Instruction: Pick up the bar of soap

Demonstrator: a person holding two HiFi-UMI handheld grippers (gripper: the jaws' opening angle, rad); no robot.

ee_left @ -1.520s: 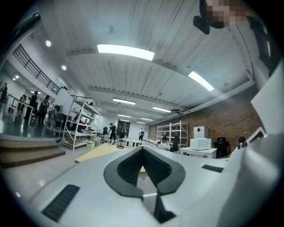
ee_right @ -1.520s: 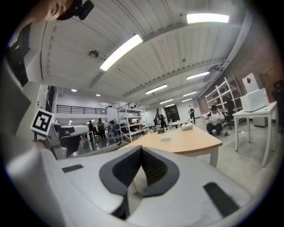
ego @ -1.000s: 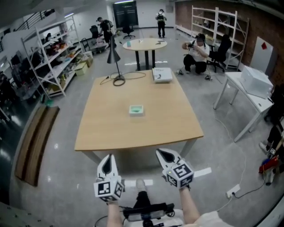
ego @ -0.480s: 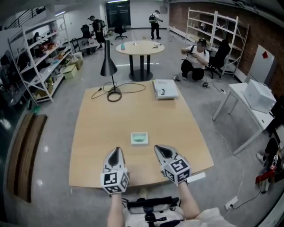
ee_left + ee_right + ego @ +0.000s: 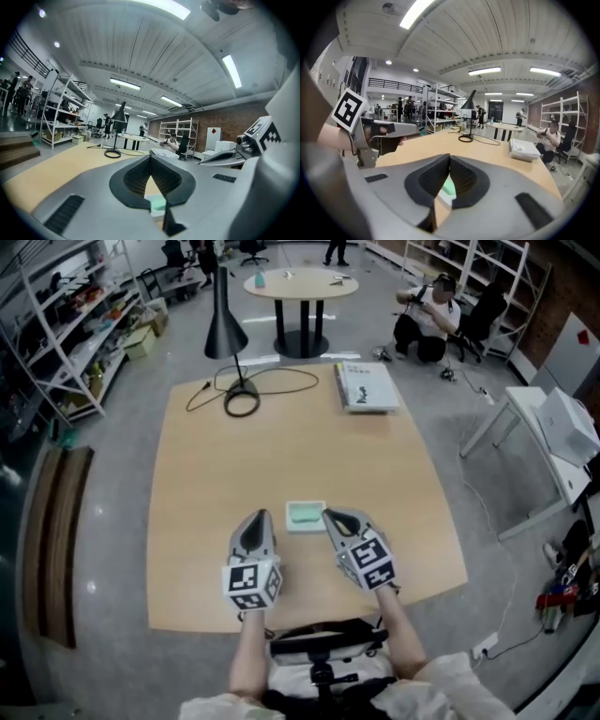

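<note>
The left gripper and right gripper both hover low over the surface. Each has its jaws closed tip to tip on nothing. The soap lies between the two tips, at about 2 o'clock from the left one and 10 o'clock from the right, near both and touched by neither. It is a pale green bar lying flat in a shallow white dish, toward the surface's 6 o'clock edge.

The bar looks small, so it is probably light and stiff enough not to give under the pads. Its smooth faces are likely slippery, and a hard pinch could squirt it out. The dish appears loose and light, so it may slide or come up with the bar.

The best hold seems to be across the two long sides, on the part standing above the rim, with the jaws first opened wider than the bar. Farther off, at 11 o'clock, stand a lamp and its cable.
</note>
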